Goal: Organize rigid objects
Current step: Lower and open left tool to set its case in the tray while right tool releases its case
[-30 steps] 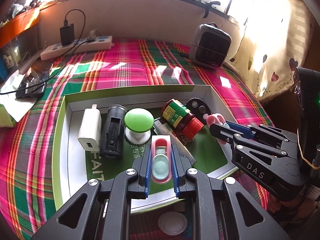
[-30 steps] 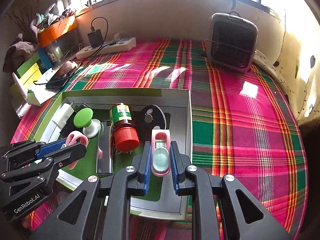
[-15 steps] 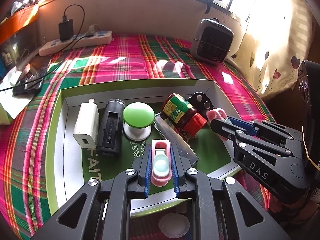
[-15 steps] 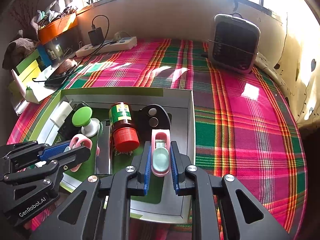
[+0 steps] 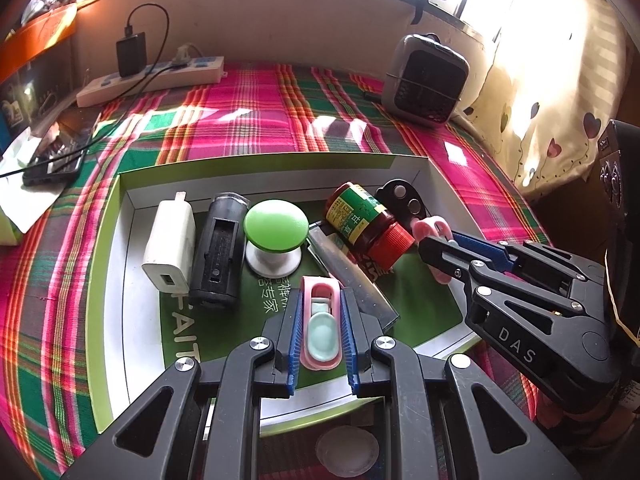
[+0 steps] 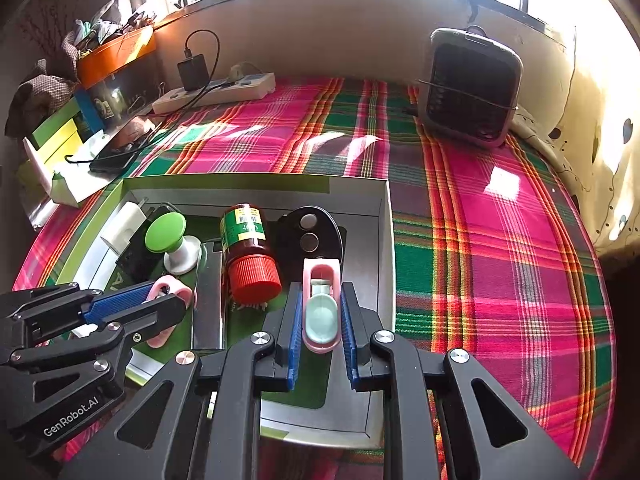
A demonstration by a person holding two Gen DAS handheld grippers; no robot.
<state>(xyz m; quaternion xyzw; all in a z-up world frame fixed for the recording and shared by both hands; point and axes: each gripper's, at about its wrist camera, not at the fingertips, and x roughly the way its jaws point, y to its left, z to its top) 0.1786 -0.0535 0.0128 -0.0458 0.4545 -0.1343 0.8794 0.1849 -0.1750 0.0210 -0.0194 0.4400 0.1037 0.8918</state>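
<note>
**Both tools clamped on pink clips over the tray**

Left wrist view: my left tool (image 5: 320,332) has its blue pads pressed together on a pink clip with a pale green tab (image 5: 321,324), held just above the near part of the green-rimmed tray (image 5: 116,216). In the tray, left to right, lie a white charger plug (image 5: 170,248), a black battery holder (image 5: 220,252), a green-topped knob on a white base (image 5: 275,236), a flat metal strip (image 5: 352,280), and a dark jar with a red cap and green label (image 5: 366,224) on its side. A black oval piece with two round metal discs (image 5: 402,200) sits behind the jar. My right tool (image 5: 438,250) comes in from the right, closed on a second pink clip (image 5: 430,228) beside the red cap.

Right wrist view: my right tool (image 6: 320,328) grips its pink clip (image 6: 321,308) tight, over the tray's right part, just in front of the black oval piece (image 6: 310,232) and beside the jar (image 6: 248,248). The left tool (image 6: 168,300) reaches in from the left with its clip (image 6: 172,286). The tray lies on a pink and green plaid cloth (image 6: 500,240); a small grey fan heater (image 6: 470,88) and a white power strip (image 6: 216,94) stand well behind.
</note>
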